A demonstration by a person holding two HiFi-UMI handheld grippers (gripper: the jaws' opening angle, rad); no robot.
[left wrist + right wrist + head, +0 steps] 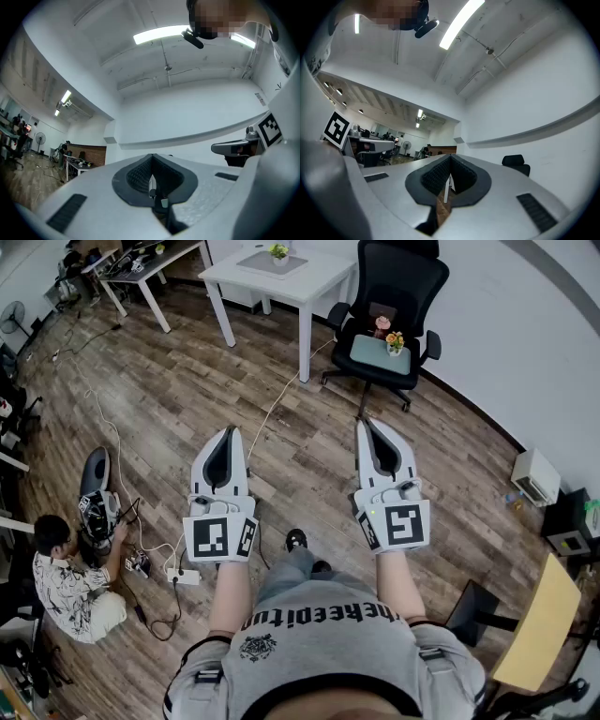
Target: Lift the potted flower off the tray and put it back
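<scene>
A potted flower (395,341) with orange and yellow blooms stands on a grey-green tray (372,352) on the seat of a black office chair (401,277), well ahead of both grippers. A second small potted plant (278,252) sits on a tray on the white table (309,277). My left gripper (226,432) and right gripper (373,424) hover side by side over the wooden floor, pointing forward. Each has its jaws together with nothing between them, as the left gripper (152,155) and right gripper (451,157) also appear in their own views. The chair (515,161) shows in the right gripper view.
A person (66,582) sits on the floor at the left beside cables and a power strip (183,576). A white cable (272,409) runs across the floor toward the table. A white box (536,474) and a yellow tabletop (539,624) stand at the right.
</scene>
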